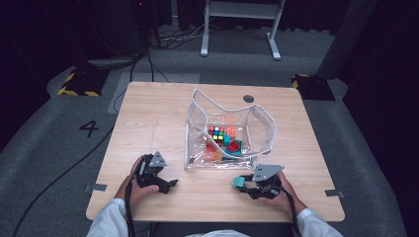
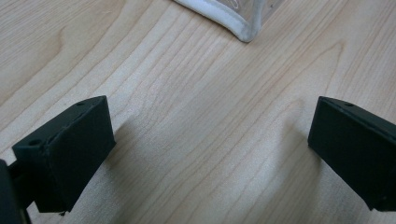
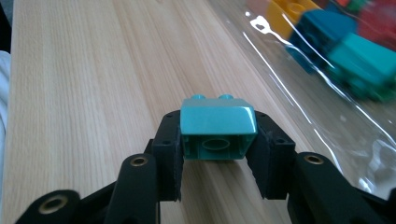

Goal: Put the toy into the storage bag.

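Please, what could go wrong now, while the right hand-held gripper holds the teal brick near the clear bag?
1. The right hand-held gripper grips the teal brick only by its lower sides, so it might slip out.
2. The clear bag is soft and its rim sags, so the brick may catch the edge and push the bag.
3. The left hand-held gripper is open beside the bag, not bracing it, so the bag could slide.
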Motion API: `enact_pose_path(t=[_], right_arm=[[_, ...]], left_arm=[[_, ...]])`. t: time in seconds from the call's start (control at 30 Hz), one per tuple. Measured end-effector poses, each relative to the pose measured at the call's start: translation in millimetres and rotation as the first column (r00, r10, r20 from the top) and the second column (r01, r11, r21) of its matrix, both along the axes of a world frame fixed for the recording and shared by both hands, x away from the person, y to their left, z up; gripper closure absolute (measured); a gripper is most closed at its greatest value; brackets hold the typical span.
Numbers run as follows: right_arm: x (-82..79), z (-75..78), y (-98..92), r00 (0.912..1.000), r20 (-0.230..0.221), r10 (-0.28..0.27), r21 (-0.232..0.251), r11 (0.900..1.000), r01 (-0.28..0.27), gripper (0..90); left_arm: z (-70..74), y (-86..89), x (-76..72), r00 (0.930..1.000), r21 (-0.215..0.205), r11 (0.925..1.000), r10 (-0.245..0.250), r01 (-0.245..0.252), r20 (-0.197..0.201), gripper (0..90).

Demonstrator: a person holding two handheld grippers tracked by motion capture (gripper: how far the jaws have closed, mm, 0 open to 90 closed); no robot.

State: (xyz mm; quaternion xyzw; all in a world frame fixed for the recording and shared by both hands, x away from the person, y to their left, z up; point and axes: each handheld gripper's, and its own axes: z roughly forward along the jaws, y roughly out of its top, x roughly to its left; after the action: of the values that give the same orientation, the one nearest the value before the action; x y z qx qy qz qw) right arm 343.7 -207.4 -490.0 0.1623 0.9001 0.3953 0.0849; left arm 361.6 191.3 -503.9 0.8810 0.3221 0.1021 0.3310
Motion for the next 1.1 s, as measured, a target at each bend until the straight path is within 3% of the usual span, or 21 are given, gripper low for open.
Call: enact_pose_path(t=[0.03, 0.27, 0.63, 0.87, 1.03, 1.1], right_arm=[[1.2, 0.3, -5.7, 0.9998, 0.021, 0.001, 0.004, 1.0, -0.001, 59.4], [-0.3, 1.3, -42.2, 0.9966, 0.018, -0.08, -0.018, 0.997, 0.08, 59.5], [4.7, 9.0, -81.6, 0.9812, 0.013, -0.192, 0.008, 0.981, 0.192, 59.5], [9.2, 32.8, -98.4, 0.9681, 0.061, -0.243, 0.051, 0.969, 0.24, 59.5], [19.0, 53.6, -109.2, 0.9494, 0.11, -0.294, 0.056, 0.956, 0.289, 59.5], [24.1, 64.0, -115.1, 0.9412, 0.129, -0.312, 0.08, 0.949, 0.304, 59.4]], left_arm=[[0.1, 0.1, 0.0, 1.0, 0.001, 1.0, -0.001, 0.001, -0.001, 0.4], [-0.1, -0.1, 0.0, 1.0, -0.001, 1.0, 0.001, -0.001, 0.001, 0.4], [0.0, 0.0, 0.0, 1.0, 0.0, 1.0, 0.0, 0.0, -0.001, 0.4], [0.0, 0.0, 0.0, 1.0, 0.0, 1.0, 0.0, 0.0, -0.001, 0.4], [-0.1, -0.1, 0.0, 1.0, -0.001, 1.0, 0.001, -0.001, 0.001, 0.4], [-0.1, -0.2, -0.1, 1.0, 0.0, 1.0, 0.003, -0.003, 0.0, 0.4]])
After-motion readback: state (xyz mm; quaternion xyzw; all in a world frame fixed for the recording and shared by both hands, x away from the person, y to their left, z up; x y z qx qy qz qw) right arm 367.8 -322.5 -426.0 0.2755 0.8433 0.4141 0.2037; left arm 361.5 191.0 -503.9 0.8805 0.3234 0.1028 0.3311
